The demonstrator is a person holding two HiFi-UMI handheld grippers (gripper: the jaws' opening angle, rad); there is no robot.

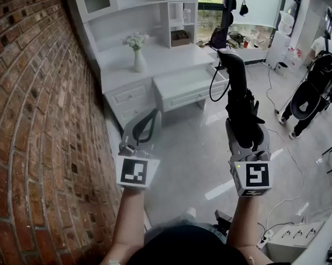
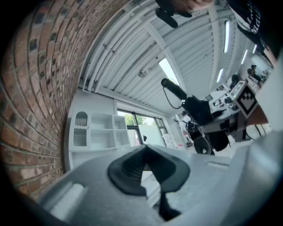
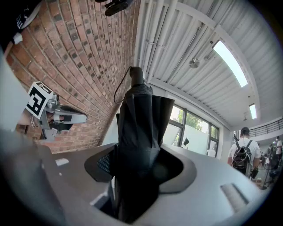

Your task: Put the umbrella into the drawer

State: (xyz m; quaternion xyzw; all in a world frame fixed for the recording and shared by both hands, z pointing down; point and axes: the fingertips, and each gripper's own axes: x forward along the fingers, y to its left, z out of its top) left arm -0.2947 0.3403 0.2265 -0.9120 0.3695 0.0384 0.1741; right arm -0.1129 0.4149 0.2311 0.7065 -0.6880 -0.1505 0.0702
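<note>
Folded black umbrella [image 1: 242,111], handle forward (drawer [image 1: 189,81] open)

The person is wearing a dark top [image 1: 181,253]. The left gripper [image 1: 145,124] and right gripper [image 1: 243,121] are both showing smooth grey moulded shells, with black ribbed pads [image 2: 128,172] sitting in rounded black surrounds. At the back of each, a white cube is displaying black square markers: the left cube [image 1: 138,172] and the right cube [image 1: 253,178], which is glowing with a small green light.
</note>
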